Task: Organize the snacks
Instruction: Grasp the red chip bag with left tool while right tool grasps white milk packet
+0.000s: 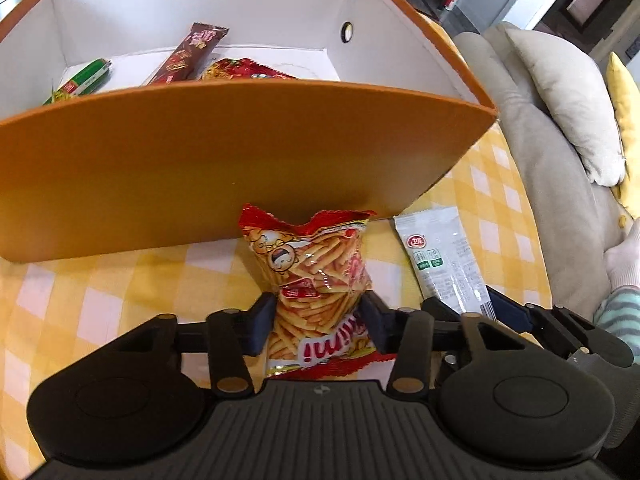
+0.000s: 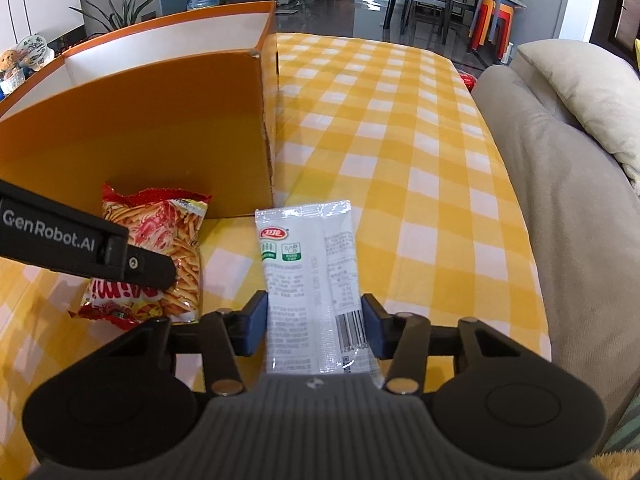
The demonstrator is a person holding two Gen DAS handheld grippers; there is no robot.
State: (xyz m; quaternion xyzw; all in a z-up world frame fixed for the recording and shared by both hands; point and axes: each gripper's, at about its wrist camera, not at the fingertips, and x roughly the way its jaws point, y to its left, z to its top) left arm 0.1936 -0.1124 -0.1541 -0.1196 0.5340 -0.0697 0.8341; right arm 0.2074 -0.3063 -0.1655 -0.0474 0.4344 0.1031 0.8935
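A red fries snack bag (image 1: 316, 280) lies on the yellow checked tablecloth in front of the orange box (image 1: 240, 160). My left gripper (image 1: 318, 320) is shut on the bag, its pads pinching its middle. A white snack packet (image 2: 312, 276) lies to the right of the bag. My right gripper (image 2: 314, 328) has its pads against both sides of the packet, shut on it. The fries bag (image 2: 160, 248) and the left gripper's finger (image 2: 120, 260) also show in the right wrist view. Inside the box lie a brown bar (image 1: 188, 54), a green stick (image 1: 84, 80) and a red bag (image 1: 244, 70).
The orange box (image 2: 140, 136) stands on the table's left half. The checked tablecloth (image 2: 400, 140) stretches far to the right of the box. A grey sofa (image 2: 560, 200) with cushions runs along the table's right edge.
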